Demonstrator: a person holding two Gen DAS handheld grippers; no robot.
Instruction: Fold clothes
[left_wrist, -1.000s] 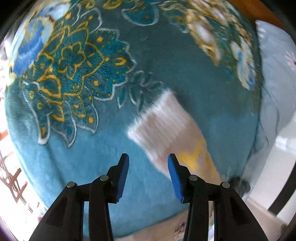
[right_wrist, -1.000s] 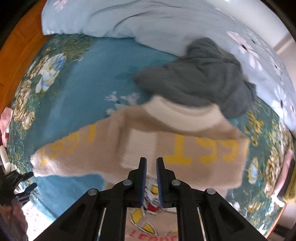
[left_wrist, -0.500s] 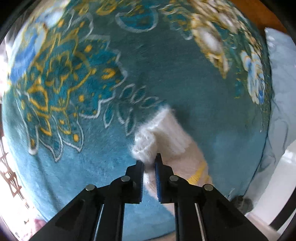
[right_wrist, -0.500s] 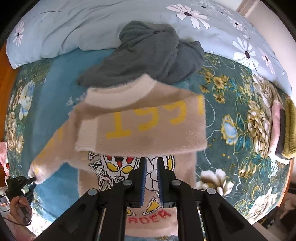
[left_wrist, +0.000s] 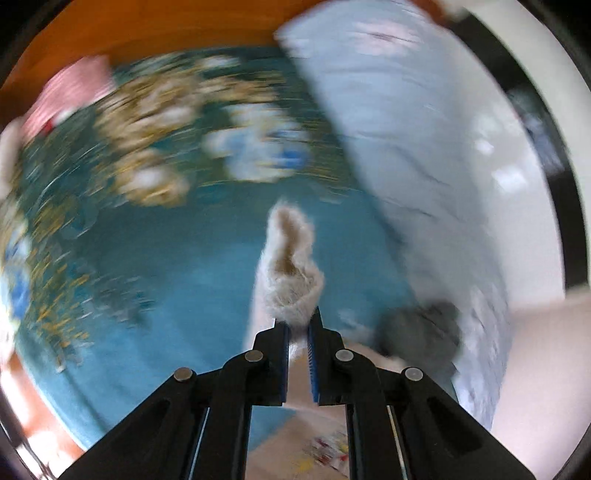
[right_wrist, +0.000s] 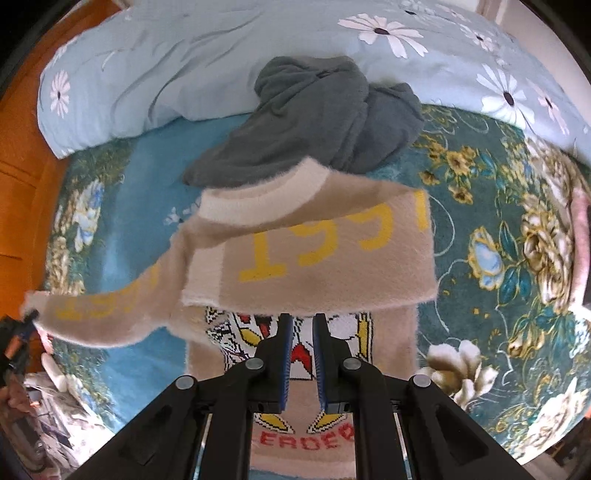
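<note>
The beige sweater (right_wrist: 306, 254) lies on the teal floral blanket (right_wrist: 480, 206) that covers the bed, and it serves as the landmark here. Its body lies flat, with a colourful knitted figure and red lettering on the part nearest the right wrist camera. One sleeve with yellow digits is folded across the chest, its cream cuff end lying toward the left of the picture. The other sleeve (right_wrist: 96, 310) stretches out past the sweater's left side in that view, lifted off the blanket.

The left hand-held gripper (left_wrist: 298, 325) is pinching the fuzzy cream cuff (left_wrist: 291, 269) of that stretched sleeve; its jaws have just been closing, and the cuff sits squeezed between the blue pads (left_wrist: 284, 354). The left wrist view is heavily blurred.

The right hand-held gripper (right_wrist: 303, 321) hangs over the sweater's chest, just below the folded sleeve's edge. Its jaws are pressed nearly together with nothing between them.

Beyond the sweater's collar lies a crumpled dark grey garment (right_wrist: 314, 118), touching the collar. Beyond that is a pale blue quilt with white daisies (right_wrist: 184, 55).
</note>
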